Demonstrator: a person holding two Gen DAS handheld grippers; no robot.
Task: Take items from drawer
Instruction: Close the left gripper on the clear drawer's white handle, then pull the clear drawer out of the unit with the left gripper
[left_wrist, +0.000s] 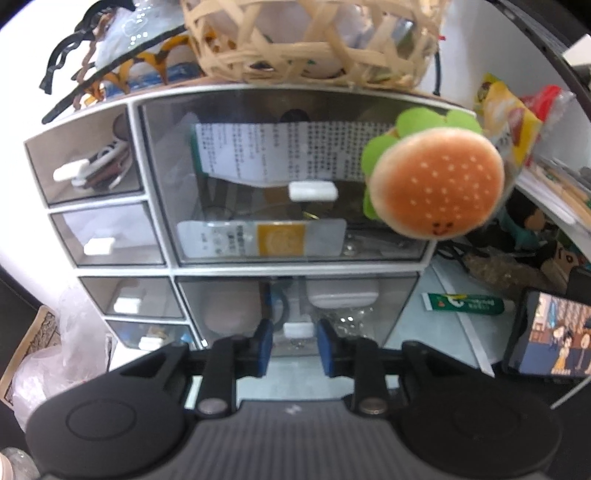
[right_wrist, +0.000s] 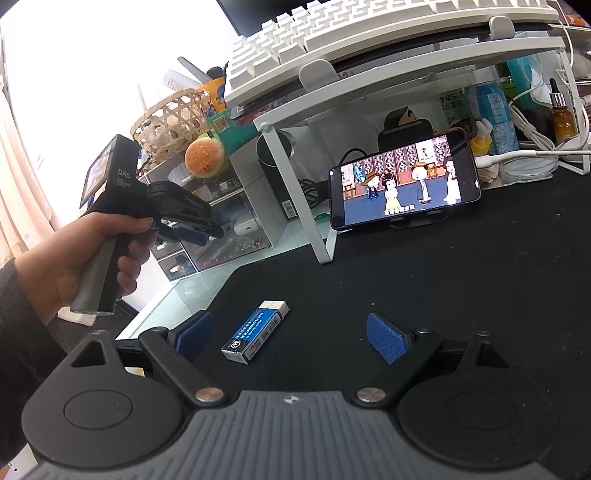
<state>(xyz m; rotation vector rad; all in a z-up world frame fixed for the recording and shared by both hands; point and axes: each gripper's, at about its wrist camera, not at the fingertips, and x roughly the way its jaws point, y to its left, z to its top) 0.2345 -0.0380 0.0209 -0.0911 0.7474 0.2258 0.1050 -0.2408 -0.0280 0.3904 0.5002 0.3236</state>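
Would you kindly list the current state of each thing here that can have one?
Left gripper: slightly open around the white handle, pads not pressing.
Bottom drawer: closed.
Large upper drawer: closed.
Right gripper: open, empty.
Eraser: lying flat on the mat.
Phone: screen on, propped.

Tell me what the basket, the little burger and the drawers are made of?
The basket looks like woven bamboo or straw: pale flat strips crossing with gaps between them. The burger seems to be soft plush fabric: fuzzy edges, stitched dots and a small sewn face. The drawers look like smooth see-through plastic in a white frame, since the papers inside show through the fronts.
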